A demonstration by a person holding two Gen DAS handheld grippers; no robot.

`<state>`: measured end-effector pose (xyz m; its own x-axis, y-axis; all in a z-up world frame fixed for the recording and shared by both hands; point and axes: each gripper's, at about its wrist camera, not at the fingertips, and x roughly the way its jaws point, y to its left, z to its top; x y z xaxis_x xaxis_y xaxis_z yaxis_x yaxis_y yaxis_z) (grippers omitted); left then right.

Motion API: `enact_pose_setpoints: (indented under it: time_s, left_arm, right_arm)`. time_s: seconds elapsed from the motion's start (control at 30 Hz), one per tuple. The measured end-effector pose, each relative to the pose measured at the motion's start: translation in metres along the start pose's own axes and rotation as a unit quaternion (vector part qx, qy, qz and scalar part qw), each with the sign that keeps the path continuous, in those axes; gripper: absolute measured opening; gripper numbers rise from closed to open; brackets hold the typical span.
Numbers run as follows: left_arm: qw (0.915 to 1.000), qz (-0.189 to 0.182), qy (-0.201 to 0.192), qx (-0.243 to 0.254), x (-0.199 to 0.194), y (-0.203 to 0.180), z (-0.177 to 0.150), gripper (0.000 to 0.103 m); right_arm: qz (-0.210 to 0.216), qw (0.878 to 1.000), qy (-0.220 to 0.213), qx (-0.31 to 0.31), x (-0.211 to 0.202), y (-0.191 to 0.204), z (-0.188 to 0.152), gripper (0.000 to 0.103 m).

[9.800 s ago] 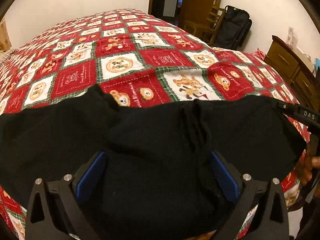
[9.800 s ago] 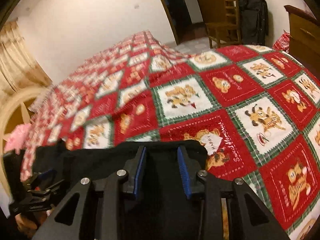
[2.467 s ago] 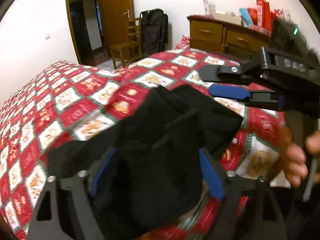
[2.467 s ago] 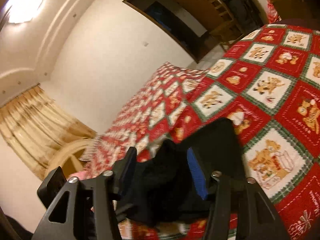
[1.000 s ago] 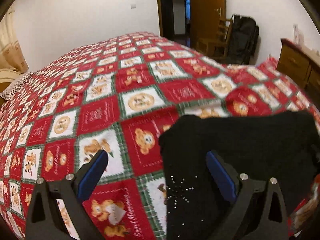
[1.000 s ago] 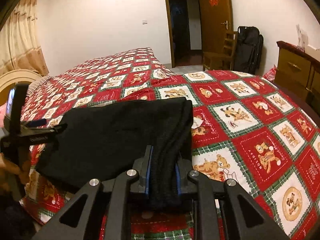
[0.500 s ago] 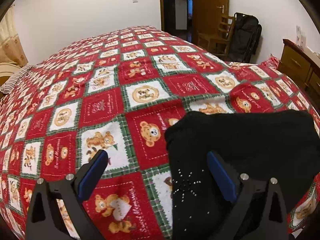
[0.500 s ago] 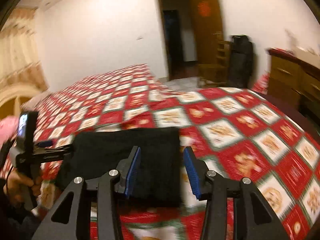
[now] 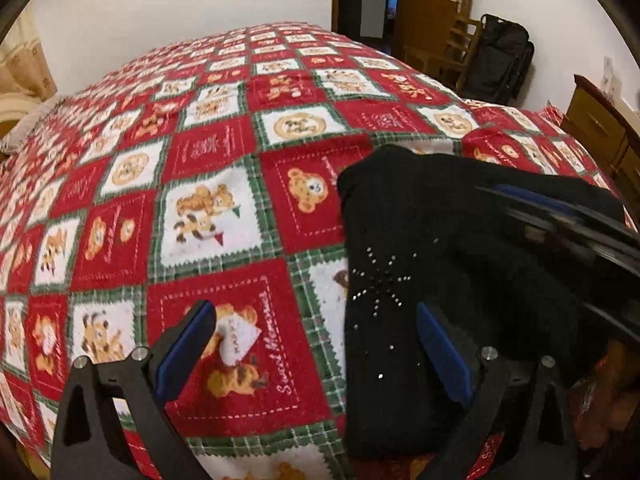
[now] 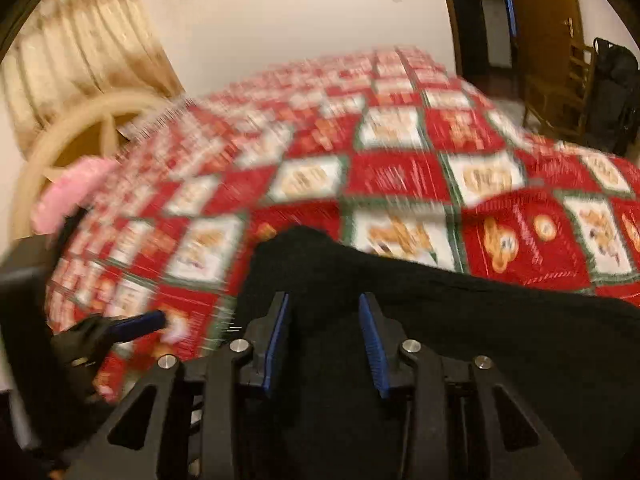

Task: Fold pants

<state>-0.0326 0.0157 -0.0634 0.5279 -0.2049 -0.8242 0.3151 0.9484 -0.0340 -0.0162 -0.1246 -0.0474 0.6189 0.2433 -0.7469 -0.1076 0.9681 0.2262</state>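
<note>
The black pants (image 9: pixel 440 264) lie folded in a compact bundle on the red checked bedspread (image 9: pixel 208 152), near the bed's near edge. A small rhinestone star shows on their left end. My left gripper (image 9: pixel 316 344) is open, its left finger over bare bedspread and its right finger over the pants' left end. My right gripper (image 10: pixel 324 328) is open above the pants (image 10: pixel 460 320), and its view is motion-blurred. The right gripper also crosses the right side of the left wrist view (image 9: pixel 568 224).
A wooden dresser (image 9: pixel 600 128) stands to the right of the bed. A wooden chair (image 9: pixel 452 56) and a black bag (image 9: pixel 500 64) stand by the door. A curved headboard (image 10: pixel 72 140) and a pink item (image 10: pixel 68 192) are at the bed's left end.
My right gripper has let go of the pants' folded edge, opened, and swung left over the bundle. My left gripper stays open and has moved slightly closer to the pants.
</note>
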Motion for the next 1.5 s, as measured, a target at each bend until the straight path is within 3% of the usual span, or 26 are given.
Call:
enact_pose_setpoints:
  time_s: [0.17, 0.27, 0.33, 0.37, 0.47, 0.57, 0.67, 0.73, 0.9, 1.03, 1.17, 1.23, 1.33, 1.5]
  left_arm:
    - [0.9997, -0.02, -0.001, -0.013, 0.002, 0.004, -0.012, 0.102]
    - [0.9996, -0.021, -0.002, -0.016, 0.001, 0.004, -0.013, 0.102]
    - [0.9996, -0.021, -0.002, -0.016, 0.001, 0.004, -0.014, 0.102]
    - [0.9996, -0.022, -0.002, -0.017, 0.001, 0.004, -0.014, 0.102]
    - [0.9998, -0.018, -0.005, -0.012, -0.001, 0.002, -0.016, 0.102]
    - [0.9999, -0.01, -0.011, -0.006, -0.001, -0.001, -0.018, 0.102]
    - [0.9999, -0.007, -0.01, -0.003, -0.002, -0.002, -0.017, 0.102]
    - [0.9999, -0.01, -0.006, -0.004, -0.001, -0.001, -0.016, 0.103]
    - [0.9995, -0.028, 0.009, -0.009, 0.002, 0.005, -0.008, 0.103]
    - [0.9986, -0.049, 0.02, -0.007, 0.001, 0.009, 0.004, 0.103]
    - [0.9985, -0.051, -0.004, 0.017, -0.007, 0.0, 0.017, 0.103]
    - [0.9982, -0.049, -0.018, 0.03, -0.01, -0.006, 0.023, 0.103]
    - [0.9973, -0.053, -0.025, 0.045, -0.007, -0.013, 0.031, 0.103]
    - [0.9974, -0.053, -0.009, 0.048, 0.007, -0.023, 0.034, 0.103]
  right_arm:
    - [0.02, 1.0, -0.01, -0.021, -0.011, 0.014, 0.021, 0.032]
    - [0.049, 0.998, 0.014, -0.046, 0.005, 0.032, 0.034, 0.032]
    - [0.017, 0.996, 0.04, -0.083, 0.027, 0.045, 0.036, 0.032]
    - [-0.027, 0.992, 0.06, -0.103, 0.043, 0.05, 0.034, 0.031]
    - [-0.067, 0.991, 0.07, -0.092, 0.062, 0.049, 0.042, 0.031]
    - [-0.068, 0.992, 0.072, -0.084, 0.075, 0.041, 0.047, 0.031]
    - [-0.038, 0.996, 0.058, -0.051, 0.071, 0.028, 0.05, 0.031]
    - [-0.01, 0.999, 0.03, -0.015, 0.053, 0.018, 0.049, 0.031]
    - [-0.003, 0.997, -0.054, 0.049, -0.029, -0.015, 0.038, 0.035]
    - [-0.055, 0.99, -0.1, 0.088, -0.095, -0.052, 0.008, 0.054]
    - [-0.124, 0.97, -0.151, 0.142, -0.155, -0.089, -0.033, 0.063]
    - [-0.147, 0.957, -0.16, 0.192, -0.177, -0.113, -0.054, 0.064]
    - [-0.157, 0.947, -0.143, 0.241, -0.189, -0.135, -0.08, 0.064]
    - [-0.143, 0.949, -0.133, 0.246, -0.187, -0.132, -0.099, 0.064]
